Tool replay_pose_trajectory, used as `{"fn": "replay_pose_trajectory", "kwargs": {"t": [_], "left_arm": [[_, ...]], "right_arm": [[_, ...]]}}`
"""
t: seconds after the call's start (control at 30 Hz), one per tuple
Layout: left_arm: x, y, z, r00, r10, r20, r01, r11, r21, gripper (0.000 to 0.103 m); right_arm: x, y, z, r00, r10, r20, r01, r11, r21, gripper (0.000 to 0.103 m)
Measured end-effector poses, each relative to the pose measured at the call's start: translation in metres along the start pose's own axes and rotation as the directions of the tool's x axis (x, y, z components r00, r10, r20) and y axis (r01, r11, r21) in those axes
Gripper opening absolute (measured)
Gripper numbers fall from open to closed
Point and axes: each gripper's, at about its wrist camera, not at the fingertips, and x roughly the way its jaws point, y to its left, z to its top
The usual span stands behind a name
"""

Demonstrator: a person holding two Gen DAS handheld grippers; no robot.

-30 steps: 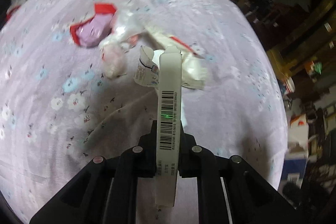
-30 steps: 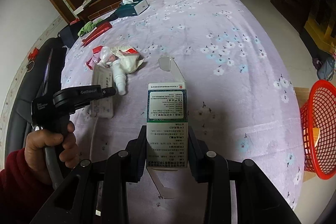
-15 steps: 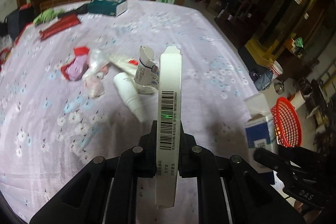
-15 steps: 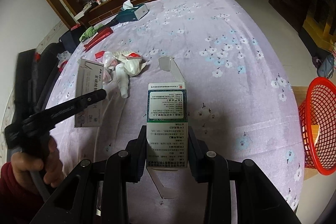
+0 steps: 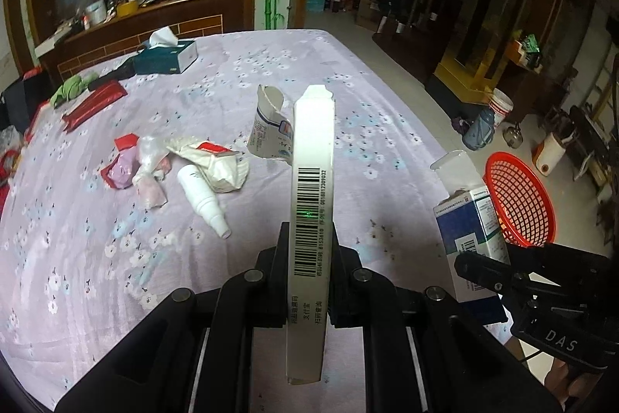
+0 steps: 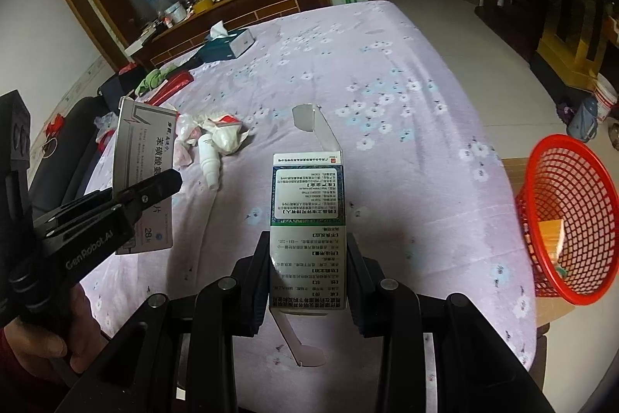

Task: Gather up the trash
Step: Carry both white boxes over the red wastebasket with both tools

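My left gripper (image 5: pixel 309 242) is shut on a flat grey-white medicine box (image 5: pixel 311 188), seen edge-on with its barcode up; the box also shows in the right wrist view (image 6: pixel 145 157). My right gripper (image 6: pixel 307 250) is shut on a blue-green medicine box (image 6: pixel 307 204) with an open top flap; it shows in the left wrist view too (image 5: pixel 470 223). Both boxes hang above the lilac flowered tablecloth (image 5: pixel 348 84). A red mesh basket (image 6: pixel 568 215) stands off the table's right edge, also in the left wrist view (image 5: pixel 518 196). A trash pile lies on the cloth: white spray bottle (image 5: pixel 203 198), crumpled wrappers (image 5: pixel 216 161), torn carton (image 5: pixel 269 130).
A teal tissue box (image 5: pixel 166 57), a red packet (image 5: pixel 94 103) and a green cloth (image 5: pixel 71 89) lie at the table's far left. A wooden sideboard (image 6: pixel 232 6) stands behind. Buckets and a flask (image 5: pixel 479 132) stand on the floor to the right.
My left gripper has lifted the flat box off the cloth and swung right, bringing the basket and right gripper into its view. The right gripper has held still.
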Motion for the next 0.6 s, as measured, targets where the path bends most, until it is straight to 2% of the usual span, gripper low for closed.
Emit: {"fn": "replay_pose_trajectory", "kwargs": {"t": [0.6], "left_arm": [[-0.002,-0.034,0.005,1.000,0.007,0.009,-0.007,0.996,0.085,0.013]], "right_arm": [[-0.020,-0.025,-0.008,0.999,0.005,0.046,-0.007,0.998,0.060,0.037]]}}
